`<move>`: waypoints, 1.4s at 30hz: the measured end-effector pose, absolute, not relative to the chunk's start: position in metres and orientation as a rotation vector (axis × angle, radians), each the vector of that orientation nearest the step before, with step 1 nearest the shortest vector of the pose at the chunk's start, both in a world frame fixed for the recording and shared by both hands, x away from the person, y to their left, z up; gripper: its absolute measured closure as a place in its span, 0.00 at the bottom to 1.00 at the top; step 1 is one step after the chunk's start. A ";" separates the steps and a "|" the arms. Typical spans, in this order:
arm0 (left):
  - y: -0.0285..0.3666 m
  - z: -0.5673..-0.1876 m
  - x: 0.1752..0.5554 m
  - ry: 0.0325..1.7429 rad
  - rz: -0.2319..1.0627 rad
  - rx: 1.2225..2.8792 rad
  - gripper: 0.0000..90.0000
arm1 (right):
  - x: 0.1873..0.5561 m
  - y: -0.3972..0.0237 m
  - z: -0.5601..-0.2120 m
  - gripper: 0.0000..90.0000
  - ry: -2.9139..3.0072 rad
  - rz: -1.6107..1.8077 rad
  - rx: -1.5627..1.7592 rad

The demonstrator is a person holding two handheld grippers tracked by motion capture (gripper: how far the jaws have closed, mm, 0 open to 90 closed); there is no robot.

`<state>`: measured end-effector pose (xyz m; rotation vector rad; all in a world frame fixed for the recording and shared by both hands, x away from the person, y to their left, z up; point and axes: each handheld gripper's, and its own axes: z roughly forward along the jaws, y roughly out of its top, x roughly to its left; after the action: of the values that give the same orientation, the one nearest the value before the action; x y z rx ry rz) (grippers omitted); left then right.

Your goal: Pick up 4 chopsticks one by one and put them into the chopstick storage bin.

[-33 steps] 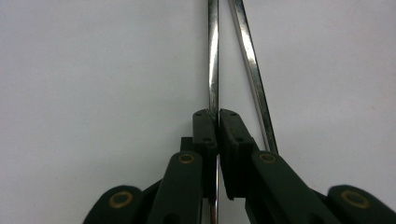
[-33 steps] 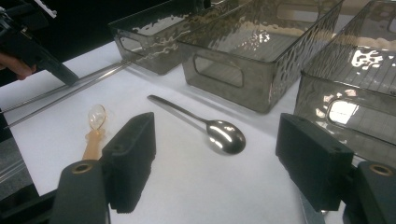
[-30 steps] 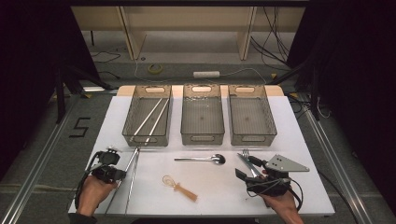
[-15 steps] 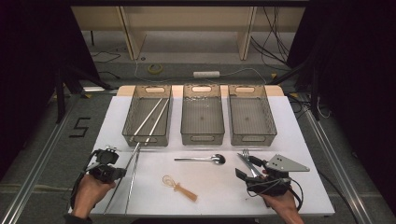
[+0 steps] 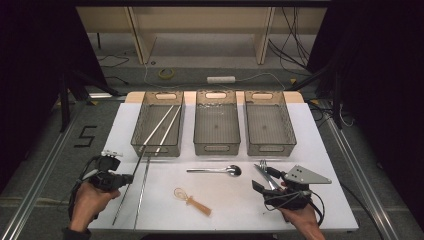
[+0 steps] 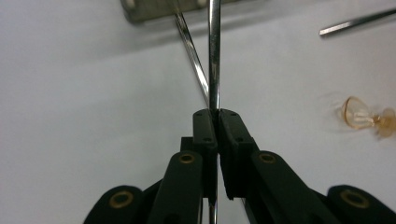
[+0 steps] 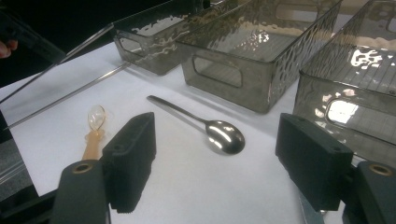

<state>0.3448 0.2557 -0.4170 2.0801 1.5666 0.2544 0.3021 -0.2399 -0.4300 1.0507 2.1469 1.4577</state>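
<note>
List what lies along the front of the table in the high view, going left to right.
Left hand-held gripper shut on a metal chopstick → small wooden-handled whisk → metal spoon → right hand-held gripper.

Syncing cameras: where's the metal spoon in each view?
High view: metal spoon at table centre, before the middle bin.
Left gripper view: handle tip at top right.
Right gripper view: spoon centre, between the jaws.
Shared landmark: small whisk.
</note>
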 end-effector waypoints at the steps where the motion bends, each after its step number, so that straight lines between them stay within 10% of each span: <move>1: 0.256 -0.414 0.345 1.558 0.250 2.087 0.95 | 0.302 -0.240 -0.430 0.33 2.149 1.456 1.050; 42: 0.245 -0.329 0.446 1.422 0.411 1.978 0.95 | 0.304 -0.245 -0.431 0.33 2.138 1.473 1.068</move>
<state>0.4465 0.2445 -0.3292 1.9784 1.4221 0.4112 0.3036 -0.2448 -0.4312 1.0681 2.1376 1.4726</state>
